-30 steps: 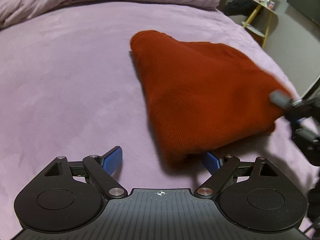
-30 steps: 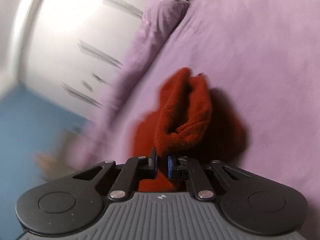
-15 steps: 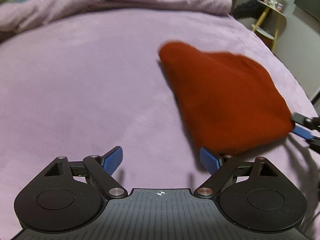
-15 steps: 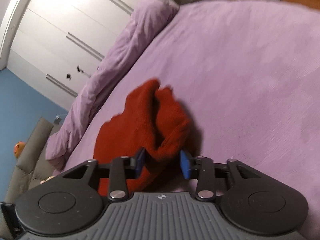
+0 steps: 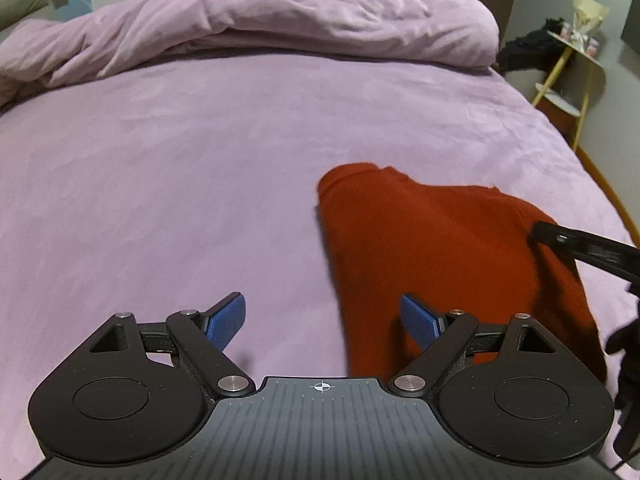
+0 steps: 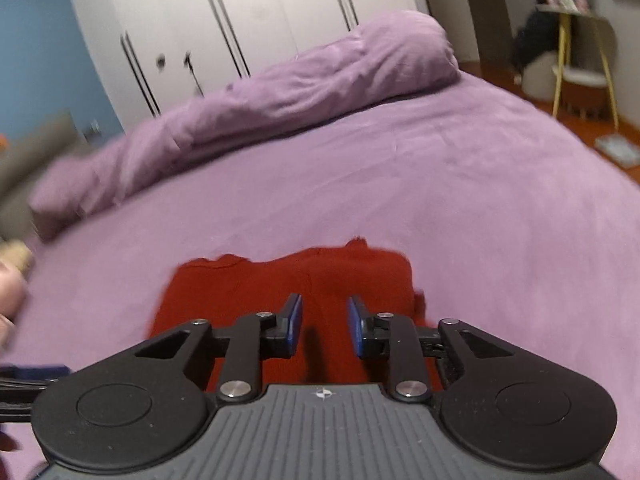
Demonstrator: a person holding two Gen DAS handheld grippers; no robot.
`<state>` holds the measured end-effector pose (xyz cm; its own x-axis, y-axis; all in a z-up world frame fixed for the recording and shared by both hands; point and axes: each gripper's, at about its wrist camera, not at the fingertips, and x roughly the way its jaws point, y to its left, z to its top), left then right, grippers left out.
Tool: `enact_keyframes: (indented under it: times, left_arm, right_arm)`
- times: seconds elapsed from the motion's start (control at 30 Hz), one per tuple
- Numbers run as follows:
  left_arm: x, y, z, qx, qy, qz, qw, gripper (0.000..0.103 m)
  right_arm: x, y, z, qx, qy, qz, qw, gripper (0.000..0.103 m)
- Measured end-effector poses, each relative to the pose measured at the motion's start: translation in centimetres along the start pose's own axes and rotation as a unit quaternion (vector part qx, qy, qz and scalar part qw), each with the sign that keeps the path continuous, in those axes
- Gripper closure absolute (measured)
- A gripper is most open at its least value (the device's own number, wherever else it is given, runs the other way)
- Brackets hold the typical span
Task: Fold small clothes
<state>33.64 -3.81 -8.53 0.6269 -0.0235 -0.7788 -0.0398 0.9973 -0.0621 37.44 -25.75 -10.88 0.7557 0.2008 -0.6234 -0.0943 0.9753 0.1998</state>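
Fingers [image 6: 294, 330] of right gripper [image 6: 323, 330] apart above red garment [image 6: 320, 280]

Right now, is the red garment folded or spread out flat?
Folded. The red garment lies on the purple bed as a compact, doubled-over bundle with thick rounded edges; both tongs, left and right, are open and empty.

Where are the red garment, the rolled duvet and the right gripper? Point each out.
red garment [image 5: 440, 248], left wrist view, middle of the cloth.
rolled duvet [image 5: 280, 24], left wrist view, top of the roll.
right gripper [image 6: 323, 326], right wrist view, between its fingertips.
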Motion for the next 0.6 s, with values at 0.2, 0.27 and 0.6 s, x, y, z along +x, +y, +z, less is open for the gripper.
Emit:
enact_keyframes:
  times: [0.2, 0.27, 0.6]
  left_arm:
    - [2.8, -2.7, 0.2, 0.039, 0.004, 0.023, 0.999, 0.012]
    - [3.2, -3.2, 0.1, 0.042, 0.004, 0.021, 0.9989, 0.011]
    - [3.0, -2.2, -0.5, 0.036, 0.01, -0.007, 0.9993, 0.01]
  right_arm:
    - [3.1, -0.8, -0.8, -0.039, 0.013, -0.06, 0.997, 0.085]
    - [3.2, -1.5, -1.5, -0.045, 0.001, -0.066, 0.997, 0.087]
    - [1.6, -3.5, -2.4, 0.017, -0.023, -0.03, 0.999, 0.083]
